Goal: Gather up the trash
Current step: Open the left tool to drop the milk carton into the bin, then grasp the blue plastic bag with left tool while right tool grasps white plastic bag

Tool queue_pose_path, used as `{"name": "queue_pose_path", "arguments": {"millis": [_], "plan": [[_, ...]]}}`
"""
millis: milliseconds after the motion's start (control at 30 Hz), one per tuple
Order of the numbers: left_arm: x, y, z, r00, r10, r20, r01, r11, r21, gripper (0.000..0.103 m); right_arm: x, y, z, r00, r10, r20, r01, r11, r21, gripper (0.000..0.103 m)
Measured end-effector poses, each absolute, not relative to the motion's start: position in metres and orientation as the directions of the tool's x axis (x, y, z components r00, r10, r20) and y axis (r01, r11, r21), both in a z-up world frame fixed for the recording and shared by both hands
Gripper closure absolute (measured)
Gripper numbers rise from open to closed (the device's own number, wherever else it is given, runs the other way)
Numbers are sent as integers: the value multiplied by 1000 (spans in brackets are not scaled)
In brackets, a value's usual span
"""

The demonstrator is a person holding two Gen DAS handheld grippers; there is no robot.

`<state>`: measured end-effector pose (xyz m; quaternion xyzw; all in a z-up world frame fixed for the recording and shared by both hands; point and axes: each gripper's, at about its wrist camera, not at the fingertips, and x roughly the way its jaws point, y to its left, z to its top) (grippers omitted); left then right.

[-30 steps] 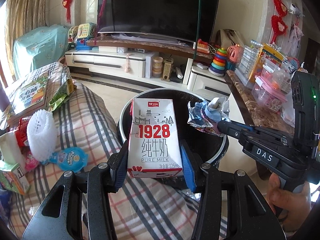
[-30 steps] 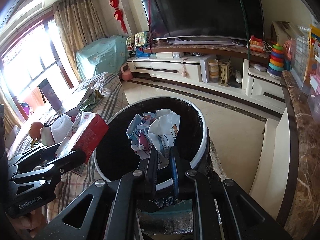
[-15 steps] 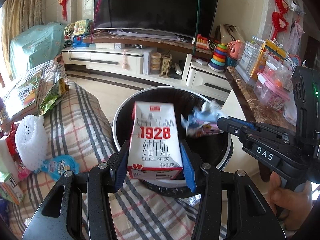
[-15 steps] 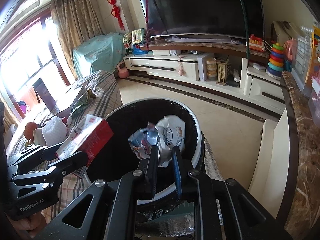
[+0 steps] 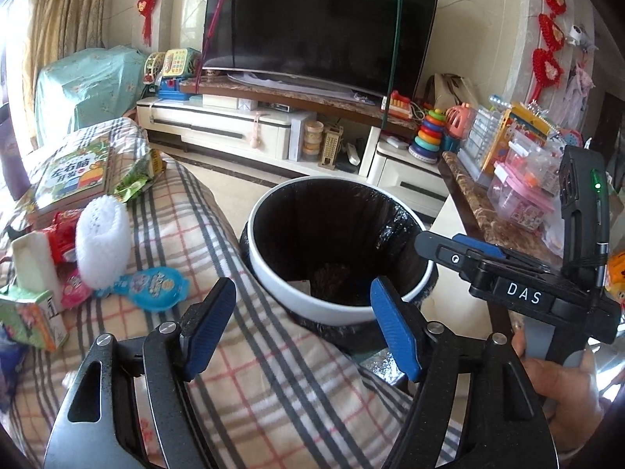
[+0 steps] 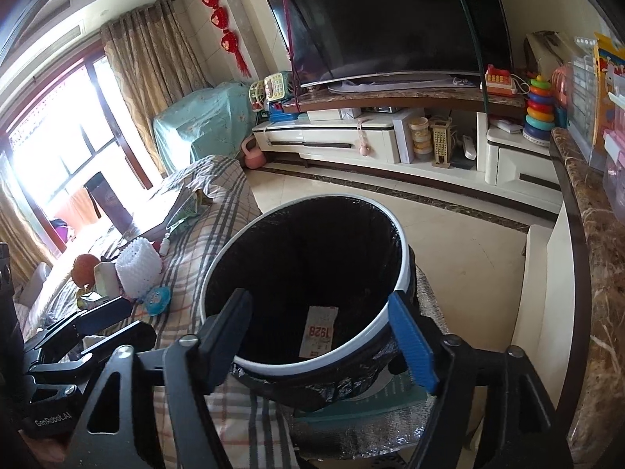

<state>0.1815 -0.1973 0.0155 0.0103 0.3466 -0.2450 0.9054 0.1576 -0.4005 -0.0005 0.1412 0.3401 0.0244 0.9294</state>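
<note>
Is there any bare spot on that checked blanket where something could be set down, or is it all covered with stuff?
The checked blanket is bare between the bin and the blue foil lid, running toward the left gripper. Its left end is crowded: white foam net, red wrappers, green carton, book.

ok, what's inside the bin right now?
In the right wrist view the bin, lined with a black bag, holds a milk carton marked 1928, lying at the bottom. The rest of the bottom is too dark to tell.
</note>
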Motion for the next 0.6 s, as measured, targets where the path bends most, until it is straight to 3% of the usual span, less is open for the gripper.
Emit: {"name": "queue_pose_path", "arguments": {"millis": [267,600], "plan": [[150,-156,23,678,-426,-599,404,897,-181,26,136,-372,-3,767,196,-611,11,948,318,16],[121,-81,17,723,-360,-590,285,933,-220,26,124,-318,-17,723,273,-634,-65,941,331,15]]}}
